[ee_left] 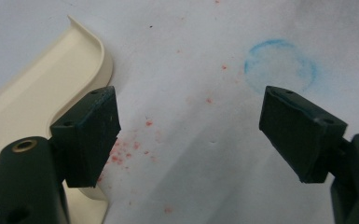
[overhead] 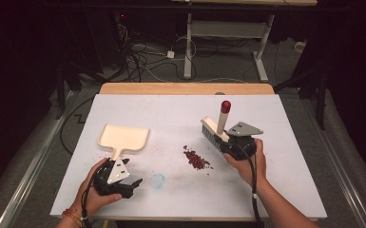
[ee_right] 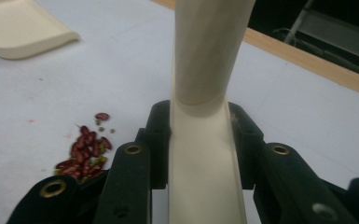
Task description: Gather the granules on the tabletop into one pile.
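Item: one cream brush point(overhead: 215, 129) with a grey bristle strip and an upright handle topped by a red cap. It sits between the jaws of the right gripper point(overhead: 228, 142), which are clenched on the brush's flat cream back. In the right gripper view the black fingers point(ee_right: 157, 140) press against both long sides of that back point(ee_right: 200, 163), and the handle rises straight up just beyond them. The brush is held just right of the bean pile, bristles on the side facing the pile.

Item: one pile of dark red beans point(overhead: 196, 159), with a few greenish bits mixed in. It is the landmark here. Single beans cannot be counted; loose ones lie at the pile's edges point(ee_right: 86, 149).

Item: one cream dustpan point(overhead: 122, 137), well left of the bean pile, handle pointing toward the person. Its rim shows in the left gripper view point(ee_left: 46, 93), just beside the left-hand finger and not between the two.

Item: one left gripper point(overhead: 116, 178), left of the bean pile and just behind the dustpan handle. Its jaws stand released, wide apart, with bare table between the pads point(ee_left: 91, 135).

Item: one faint blue ring mark point(overhead: 158, 180) on the white table top point(overhead: 275, 190), between the left gripper and the bean pile, nearer the person.

Item: two hands, one on each gripper.
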The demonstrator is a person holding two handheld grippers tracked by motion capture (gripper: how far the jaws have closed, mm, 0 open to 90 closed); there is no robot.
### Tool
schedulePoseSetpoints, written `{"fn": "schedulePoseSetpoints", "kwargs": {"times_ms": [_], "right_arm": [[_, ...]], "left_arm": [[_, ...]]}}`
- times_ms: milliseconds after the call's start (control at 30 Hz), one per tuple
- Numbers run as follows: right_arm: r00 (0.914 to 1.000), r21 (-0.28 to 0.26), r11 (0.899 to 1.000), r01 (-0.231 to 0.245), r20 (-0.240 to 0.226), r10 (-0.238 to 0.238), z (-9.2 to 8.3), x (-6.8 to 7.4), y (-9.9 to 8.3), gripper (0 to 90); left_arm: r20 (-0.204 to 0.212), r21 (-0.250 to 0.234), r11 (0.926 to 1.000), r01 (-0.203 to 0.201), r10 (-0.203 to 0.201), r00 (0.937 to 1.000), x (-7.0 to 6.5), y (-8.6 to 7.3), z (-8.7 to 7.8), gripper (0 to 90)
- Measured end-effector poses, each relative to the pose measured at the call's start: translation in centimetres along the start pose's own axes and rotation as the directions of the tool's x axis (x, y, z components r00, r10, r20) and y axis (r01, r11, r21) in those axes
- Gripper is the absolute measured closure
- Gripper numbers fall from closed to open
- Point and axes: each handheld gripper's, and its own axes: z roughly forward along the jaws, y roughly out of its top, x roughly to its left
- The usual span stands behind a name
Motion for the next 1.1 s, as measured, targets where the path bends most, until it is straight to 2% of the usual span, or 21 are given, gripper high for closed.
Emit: {"fn": "schedulePoseSetpoints", "kwargs": {"times_ms": [67,133,167,233,333,400,433,500,567,600,700,733,800,867,900,933,967,1000,1033,1067,1100], "right_arm": [[0.9996,0.005,1.0,0.027,-0.013,-0.026,0.9,0.0,-0.1,66.9],[0.9942,-0.01,0.995,0.097,-0.045,-0.097,1.8,0.2,0.3,66.9],[0.9866,-0.041,0.989,0.145,-0.07,-0.148,2.3,0.4,0.5,67.0],[0.9613,-0.082,0.965,0.248,-0.103,-0.256,3.3,0.7,1.0,67.0],[0.9309,-0.094,0.951,0.296,-0.195,-0.309,5.2,1.1,1.5,67.0],[0.913,-0.116,0.947,0.3,-0.253,-0.32,6.1,1.3,1.7,66.9],[0.9021,-0.123,0.946,0.3,-0.286,-0.323,6.4,1.4,1.9,66.9],[0.8761,-0.132,0.93,0.343,-0.313,-0.367,6.6,1.5,2.0,66.9],[0.8475,-0.146,0.922,0.36,-0.362,-0.388,6.5,1.3,1.9,66.8],[0.8231,-0.16,0.912,0.378,-0.392,-0.411,6.4,1.0,1.8,66.7],[0.7652,-0.186,0.891,0.414,-0.459,-0.452,5.9,0.4,1.7,66.7],[0.742,-0.199,0.881,0.429,-0.479,-0.469,5.7,0.2,1.7,66.8],[0.7113,-0.208,0.87,0.448,-0.507,-0.487,5.4,0.0,1.6,66.7],[0.6906,-0.214,0.858,0.467,-0.518,-0.505,5.2,-0.4,1.5,66.7],[0.6828,-0.217,0.857,0.467,-0.528,-0.505,5.0,-0.7,1.4,66.7],[0.6707,-0.222,0.857,0.465,-0.544,-0.504,4.9,-1.0,1.3,66.7],[0.6617,-0.224,0.853,0.471,-0.55,-0.51,4.7,-1.3,1.2,66.7],[0.6632,-0.223,0.853,0.472,-0.547,-0.51,4.5,-1.5,1.1,66.8],[0.6606,-0.223,0.853,0.473,-0.551,-0.51,4.4,-1.8,1.0,66.8],[0.652,-0.227,0.853,0.47,-0.562,-0.509,4.2,-2.1,0.8,66.8],[0.6485,-0.23,0.853,0.469,-0.566,-0.509,4.0,-2.3,0.7,66.8]], "left_arm": [[0.002,0.001,1.0,0.001,-0.001,1.0,0.0,0.0,0.0,19.1],[0.005,0.004,1.0,0.003,-0.003,1.0,0.1,0.0,0.1,19.1],[0.01,0.009,0.9999,0.009,-0.009,0.9999,0.1,-0.1,0.2,19.1],[0.005,0.008,1.0,0.003,-0.003,1.0,0.1,0.0,0.2,19.1],[0.015,0.013,0.9999,0.001,-0.001,0.9999,0.0,0.1,0.3,19.2],[0.017,0.018,0.9998,0.0,-0.001,0.9999,0.1,0.1,0.4,19.2],[0.018,0.019,0.9998,0.001,-0.001,0.9998,0.1,0.0,0.4,19.2],[0.024,0.018,0.9998,0.006,-0.007,0.9997,0.0,0.0,0.4,19.2],[0.028,0.02,0.9998,0.003,-0.004,0.9996,0.0,-0.1,0.4,19.2],[0.03,0.021,0.9998,0.004,-0.005,0.9995,-0.1,-0.1,0.4,19.2],[0.034,0.025,0.9997,0.002,-0.002,0.9994,-0.2,-0.2,0.3,19.2],[0.034,0.026,0.9997,0.0,-0.001,0.9994,-0.2,-0.2,0.3,19.2],[0.039,0.028,0.9996,-0.001,0.0,0.9992,-0.2,-0.1,0.4,19.2],[0.043,0.032,0.9995,-0.005,0.004,0.9991,-0.3,-0.1,0.4,19.2],[0.046,0.036,0.9993,-0.008,0.007,0.9989,-0.4,-0.1,0.4,19.2],[0.047,0.038,0.9992,-0.01,0.008,0.9989,-0.4,-0.1,0.5,19.2],[0.049,0.041,0.9991,-0.013,0.011,0.9988,-0.5,-0.1,0.5,19.2],[0.05,0.041,0.9991,-0.011,0.009,0.9987,-0.5,-0.1,0.5,19.2],[0.053,0.042,0.9991,-0.01,0.008,0.9986,-0.5,-0.2,0.5,19.2],[0.052,0.045,0.9989,-0.012,0.009,0.9986,-0.5,-0.2,0.5,19.2],[0.052,0.047,0.9988,-0.012,0.009,0.9986,-0.5,-0.2,0.4,19.2]]}}
